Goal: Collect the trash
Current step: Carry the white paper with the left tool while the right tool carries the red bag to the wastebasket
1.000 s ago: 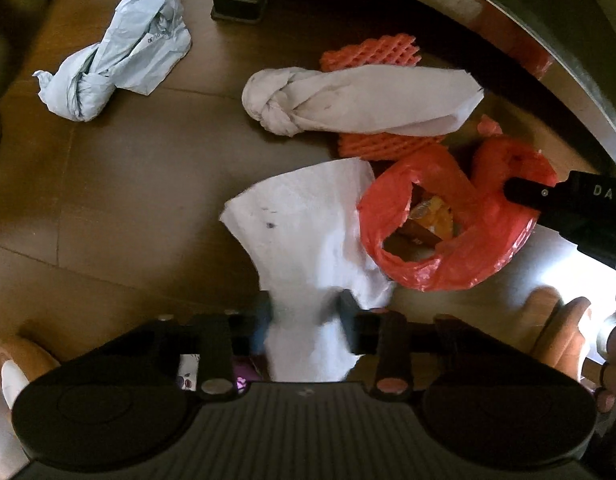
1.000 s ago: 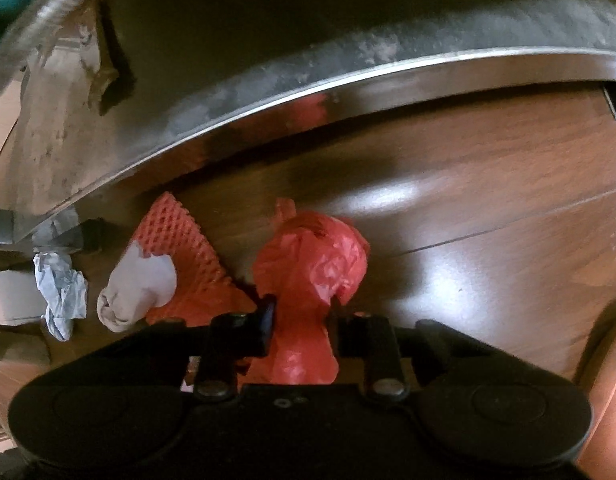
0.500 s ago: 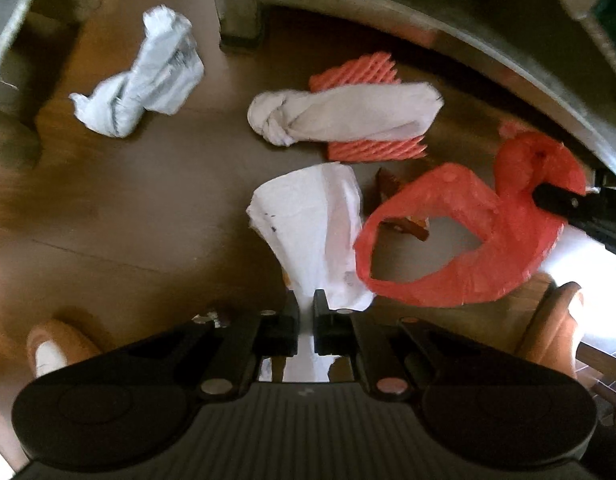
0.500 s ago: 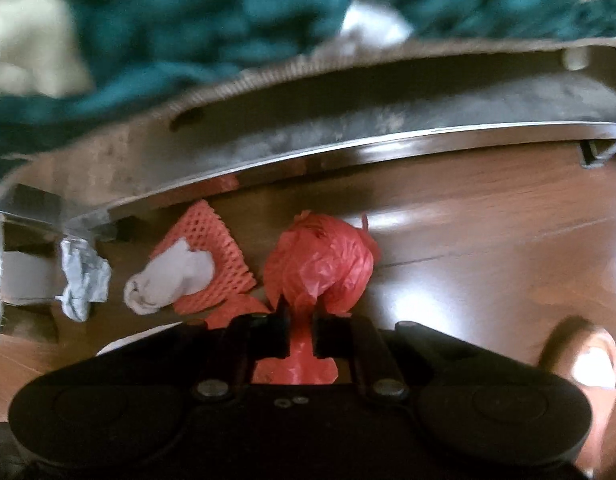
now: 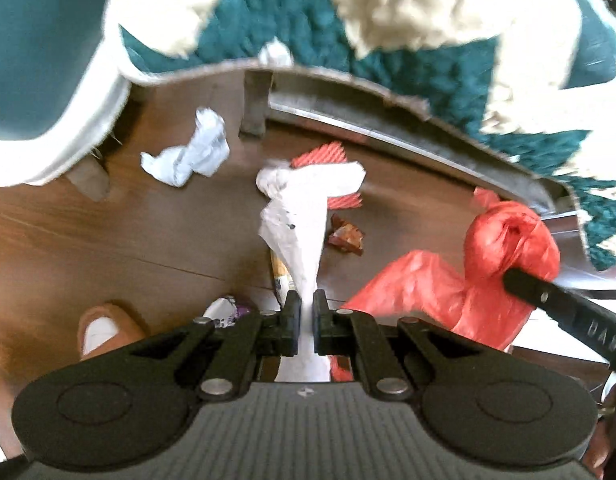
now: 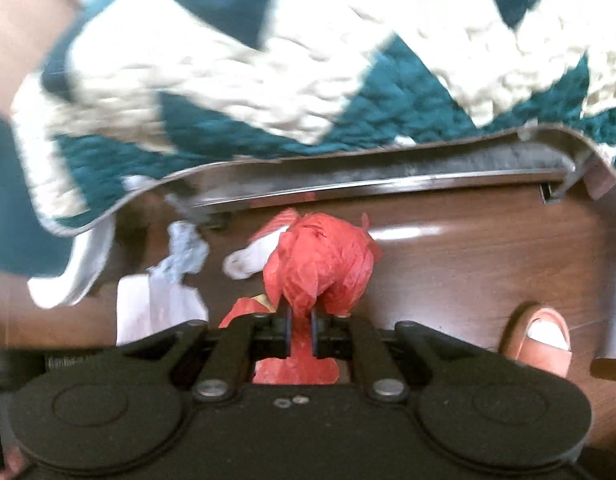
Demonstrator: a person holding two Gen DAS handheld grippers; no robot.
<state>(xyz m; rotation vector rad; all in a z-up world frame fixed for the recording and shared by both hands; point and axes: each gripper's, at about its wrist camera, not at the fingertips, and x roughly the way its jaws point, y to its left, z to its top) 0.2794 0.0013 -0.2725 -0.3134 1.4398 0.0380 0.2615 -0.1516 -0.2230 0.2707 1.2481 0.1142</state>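
My left gripper point(image 5: 307, 303) is shut on a white paper sheet point(image 5: 300, 232) and holds it above the wooden floor. My right gripper point(image 6: 300, 318) is shut on a red plastic bag point(image 6: 322, 268) and holds it up; the bag also shows at the right of the left wrist view point(image 5: 468, 284). On the floor lie a knotted white bag point(image 5: 308, 178) on orange foam netting point(image 5: 320, 154), a crumpled pale blue bag point(image 5: 188, 156), a brown wrapper point(image 5: 345, 235) and a small purple-and-white wrapper point(image 5: 228, 312).
A sofa with a teal-and-cream quilted cover point(image 5: 388, 32) and a metal base rail point(image 5: 408, 132) stands behind the trash. A teal chair point(image 5: 36, 60) is at the left. The person's slippered feet point(image 5: 104, 328) point(image 6: 544, 332) stand on the floor.
Both grippers have risen well above the floor, the left lifting the white sheet and the right lifting the red bag. The brown wrapper is now exposed on the floor.
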